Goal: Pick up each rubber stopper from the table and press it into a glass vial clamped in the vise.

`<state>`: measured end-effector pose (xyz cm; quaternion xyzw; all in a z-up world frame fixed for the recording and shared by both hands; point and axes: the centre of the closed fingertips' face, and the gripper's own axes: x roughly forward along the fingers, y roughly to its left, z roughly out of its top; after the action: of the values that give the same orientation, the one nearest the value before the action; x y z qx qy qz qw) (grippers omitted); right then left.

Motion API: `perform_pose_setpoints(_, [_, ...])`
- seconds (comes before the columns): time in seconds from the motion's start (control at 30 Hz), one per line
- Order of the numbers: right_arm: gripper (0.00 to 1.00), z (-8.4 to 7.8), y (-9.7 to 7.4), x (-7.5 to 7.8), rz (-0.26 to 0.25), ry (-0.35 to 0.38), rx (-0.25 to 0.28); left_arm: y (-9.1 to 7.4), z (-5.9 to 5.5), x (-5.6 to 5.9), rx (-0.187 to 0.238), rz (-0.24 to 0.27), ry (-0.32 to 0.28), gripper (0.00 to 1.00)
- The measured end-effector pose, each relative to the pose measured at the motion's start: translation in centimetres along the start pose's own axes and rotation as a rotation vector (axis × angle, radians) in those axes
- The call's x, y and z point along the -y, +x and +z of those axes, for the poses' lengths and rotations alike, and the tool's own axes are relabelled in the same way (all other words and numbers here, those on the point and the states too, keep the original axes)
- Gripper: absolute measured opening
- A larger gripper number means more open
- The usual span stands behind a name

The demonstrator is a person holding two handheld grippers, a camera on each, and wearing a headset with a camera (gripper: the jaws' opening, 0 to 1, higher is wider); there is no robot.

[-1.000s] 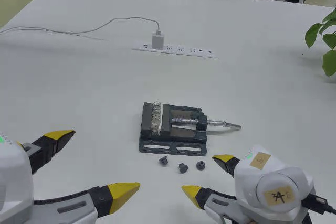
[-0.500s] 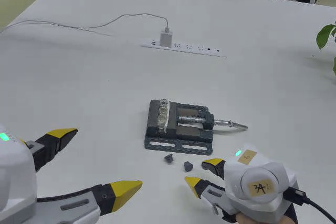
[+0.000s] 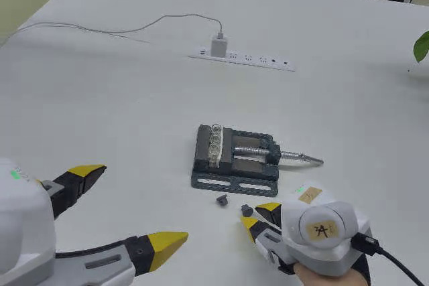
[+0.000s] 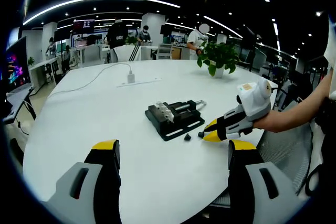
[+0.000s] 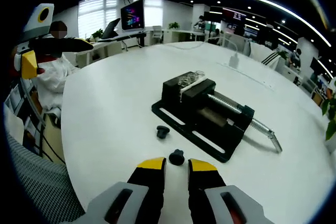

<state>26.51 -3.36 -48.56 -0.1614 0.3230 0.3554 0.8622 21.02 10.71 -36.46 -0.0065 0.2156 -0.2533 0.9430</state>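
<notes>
A dark vise (image 3: pixel 236 163) in the middle of the white table clamps a row of clear glass vials (image 3: pixel 215 140). Two small dark rubber stoppers lie in front of it, one (image 3: pixel 222 199) free and one (image 3: pixel 247 210) at my right gripper's tips. My right gripper (image 3: pixel 259 214) is low over the table, its jaws open by a narrow gap. In the right gripper view that stopper (image 5: pixel 177 156) sits just ahead of the gap, with the other stopper (image 5: pixel 163 131) farther left. My left gripper (image 3: pixel 127 205) hovers wide open at the near left, holding nothing.
A white power strip (image 3: pixel 248 59) with a charger and cable lies at the back of the table. A plant leaf (image 3: pixel 422 45) shows at the right edge. The vise screw handle (image 3: pixel 303 160) sticks out to the right. Chairs and people stand beyond the table.
My right gripper has moved forward to the stoppers and its jaws have narrowed around the nearest one's position. The left gripper has barely moved. The head camera has shifted.
</notes>
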Motion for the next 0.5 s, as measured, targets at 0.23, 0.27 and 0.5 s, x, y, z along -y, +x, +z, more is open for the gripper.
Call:
perform_pose_setpoints(0.23, [0.13, 0.17, 0.61, -0.03, -0.001, 0.021, -0.001, 0.11, -0.10, -0.05, -0.002, -0.002, -0.005, 0.83])
perform_pose_setpoints(0.27, [0.13, 0.18, 0.67, -0.08, 0.003, 0.025, -0.001, 0.12, -0.13, -0.03, -0.003, -0.003, -0.005, 0.83])
perform_pose_setpoints(0.5, [0.12, 0.05, 0.50, -0.13, -0.001, 0.026, -0.007, 0.13, -0.25, 0.05, -0.006, -0.006, -0.009, 0.83])
